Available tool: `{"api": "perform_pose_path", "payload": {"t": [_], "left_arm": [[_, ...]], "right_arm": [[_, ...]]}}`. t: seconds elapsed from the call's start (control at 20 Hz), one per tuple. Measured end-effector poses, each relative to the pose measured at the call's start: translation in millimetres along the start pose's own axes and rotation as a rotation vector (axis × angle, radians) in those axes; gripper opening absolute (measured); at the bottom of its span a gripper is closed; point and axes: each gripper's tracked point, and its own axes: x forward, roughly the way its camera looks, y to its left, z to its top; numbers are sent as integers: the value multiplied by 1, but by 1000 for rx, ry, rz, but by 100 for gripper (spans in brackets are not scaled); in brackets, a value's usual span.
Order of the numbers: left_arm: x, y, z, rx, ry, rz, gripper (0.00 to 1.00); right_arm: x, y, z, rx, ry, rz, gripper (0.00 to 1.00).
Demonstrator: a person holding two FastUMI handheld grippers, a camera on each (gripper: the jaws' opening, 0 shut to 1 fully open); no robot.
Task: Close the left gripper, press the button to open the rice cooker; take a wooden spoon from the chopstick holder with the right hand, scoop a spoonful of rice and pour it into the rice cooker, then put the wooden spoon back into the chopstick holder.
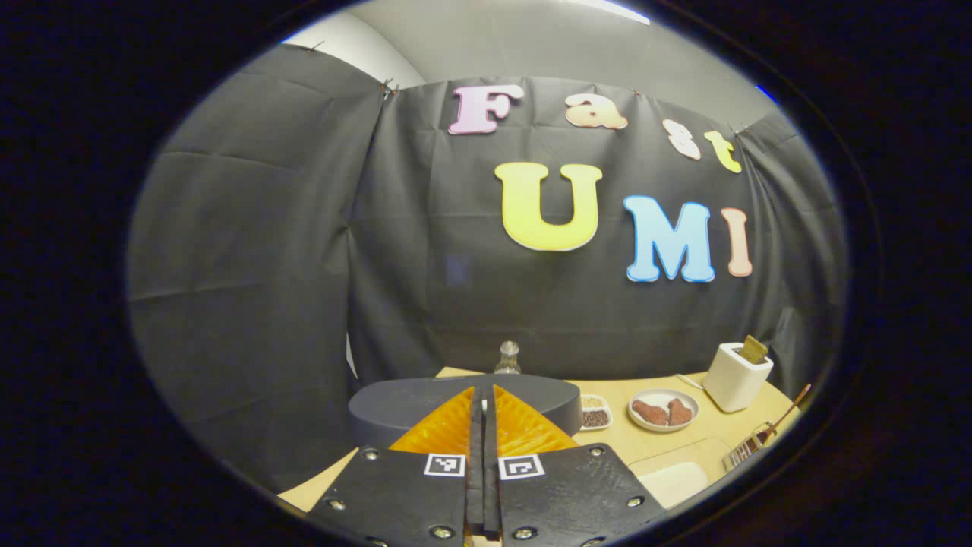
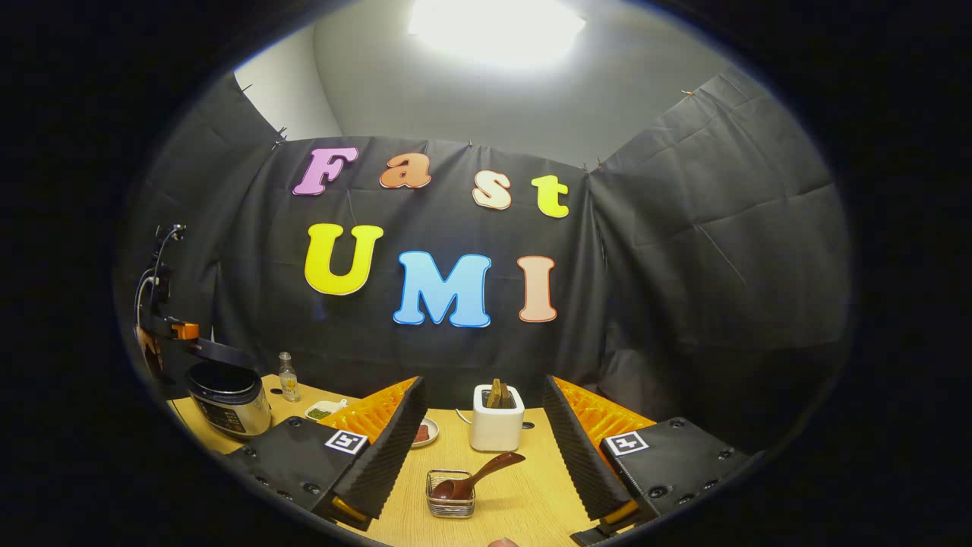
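my left gripper (image 1: 483, 410): fingers pressed together, empty, above the rice cooker (image 1: 463, 406) lid. my right gripper (image 2: 482, 441): fingers wide apart, empty. wooden spoon (image 2: 474, 476): leaning in the wire chopstick holder (image 2: 450, 495) on the table (image 2: 524, 494), between my right fingers.

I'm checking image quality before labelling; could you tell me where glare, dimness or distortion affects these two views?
Right gripper view: a ceiling light blows out to white at the top; the wooden spoon in its wire holder stays evenly lit and sharp. Left gripper view: dimmer overall, no glare; the rice cooker lid reads as a dark mass. Both: fisheye bends the booth wall's edges.
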Motion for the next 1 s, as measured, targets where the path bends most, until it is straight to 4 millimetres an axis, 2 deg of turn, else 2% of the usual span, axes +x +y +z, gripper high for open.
{"api": "perform_pose_path", "payload": {"t": [0.1, 0.25, 0.35, 0.5, 0.6, 0.85, 1.0], "left_arm": [[-16, -1, 31, -16, -73, 24, 0], [-60, -5, 70, -30, -171, 39, 0], [-91, -8, 89, -26, -224, 37, 0], [-130, -22, 102, -12, -273, 14, 49], [-156, -24, 108, -4, -294, 20, 81], [-213, -33, 111, 27, -326, 35, 82], [-234, -30, 101, 58, -303, 52, 84]], "right_arm": [[3, -3, 1, 3, -5, 11, 98], [8, -6, 0, 13, -3, 31, 98], [13, -9, -1, 22, -2, 46, 98], [21, -11, -10, 42, 20, 70, 98], [27, -9, -17, 60, 41, 90, 98], [48, -10, -46, 101, 112, 121, 98], [63, -12, -73, 149, 179, 121, 98]]}}
